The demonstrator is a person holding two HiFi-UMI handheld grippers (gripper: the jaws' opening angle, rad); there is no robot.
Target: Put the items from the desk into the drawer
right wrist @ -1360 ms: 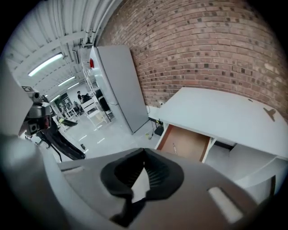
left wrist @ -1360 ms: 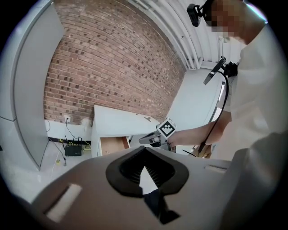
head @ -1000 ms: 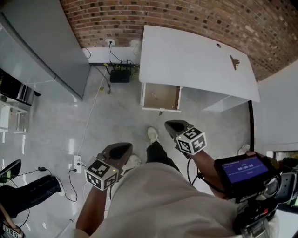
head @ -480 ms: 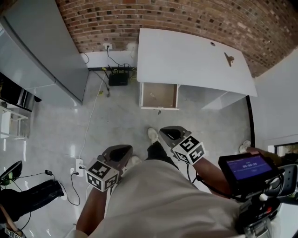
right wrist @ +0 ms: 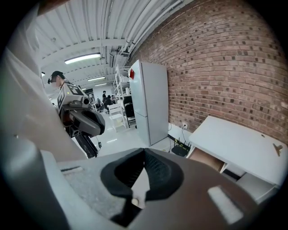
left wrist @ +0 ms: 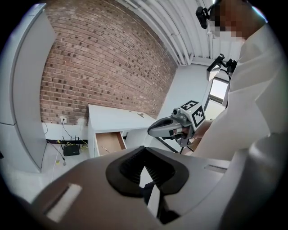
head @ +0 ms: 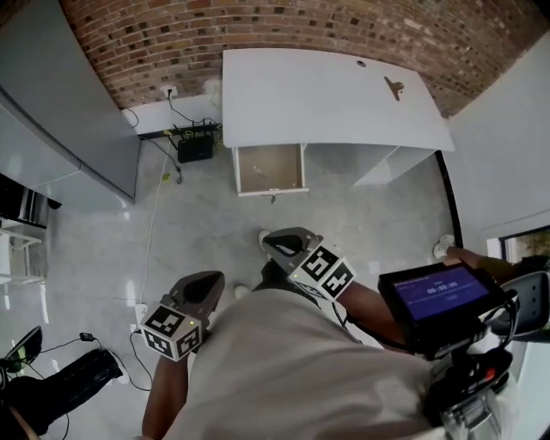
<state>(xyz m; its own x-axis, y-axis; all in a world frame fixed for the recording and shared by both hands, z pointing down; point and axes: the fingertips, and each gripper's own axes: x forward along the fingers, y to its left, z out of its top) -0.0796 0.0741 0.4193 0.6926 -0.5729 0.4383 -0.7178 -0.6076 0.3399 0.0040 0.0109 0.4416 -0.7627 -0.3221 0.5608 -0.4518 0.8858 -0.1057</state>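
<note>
Short of desk [head: 326,94], drawer [head: 258,168] open, left gripper [left wrist: 144,149], right gripper [right wrist: 145,151], jaws pressed together

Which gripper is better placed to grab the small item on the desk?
Probably the right gripper: it sits farther forward, on the side of the small item; the left gripper hangs back.

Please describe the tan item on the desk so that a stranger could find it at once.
A white desk stands against the brick wall, its drawer open. Toward its far right end lies the item. It is tan and branched, bigger than the small dark dot near it.
</note>
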